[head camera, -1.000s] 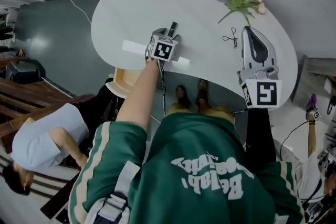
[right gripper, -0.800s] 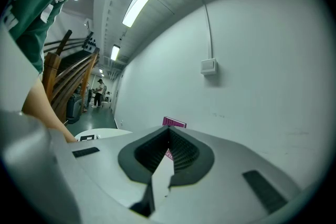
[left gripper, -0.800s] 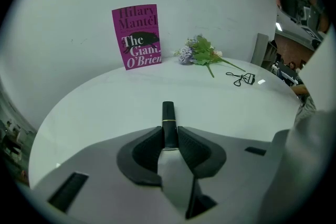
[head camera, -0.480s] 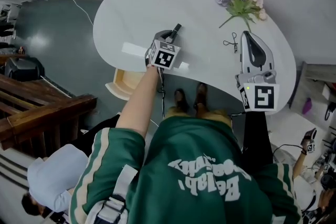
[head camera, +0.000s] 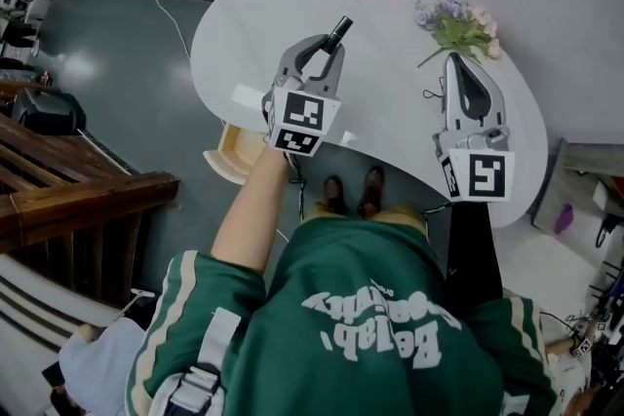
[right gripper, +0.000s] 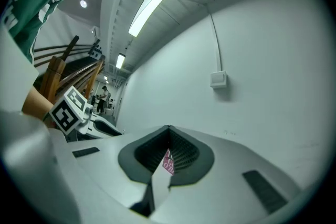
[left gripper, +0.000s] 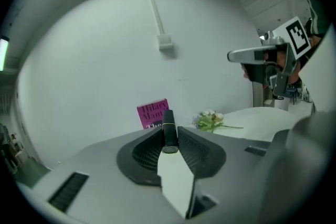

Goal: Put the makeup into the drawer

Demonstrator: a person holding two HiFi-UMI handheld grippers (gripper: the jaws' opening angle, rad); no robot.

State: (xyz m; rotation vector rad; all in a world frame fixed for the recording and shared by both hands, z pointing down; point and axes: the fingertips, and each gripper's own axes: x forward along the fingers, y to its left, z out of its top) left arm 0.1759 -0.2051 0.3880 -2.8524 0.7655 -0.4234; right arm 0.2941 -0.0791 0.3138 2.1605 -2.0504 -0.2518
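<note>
Black makeup tube with a thin gold band (left gripper: pixel 169 127) is pinched in the left claw (head camera: pixel 327 44). It pokes out past the tips and is held up in the air over the white rounded surface (head camera: pixel 244 15).

The pale wooden drawer (head camera: pixel 232 151) hangs open under the near edge of that surface, just left of the person's forearm, so I'd say we're at the carry-over step.

My tips:
- The tube is round and looks caught only by its back end, so it could swivel. Keep the squeeze steady and don't whip it around.
- Bring it back toward the body and down, clearing the surface's edge.
- Get it properly inside the drawer walls and low before letting go, or it'll probably roll or bounce out.

Right claw (head camera: pixel 455 61) is pressed together on nothing, hovering by the bunch of artificial flowers (head camera: pixel 456 22). It's fine parked there.
</note>
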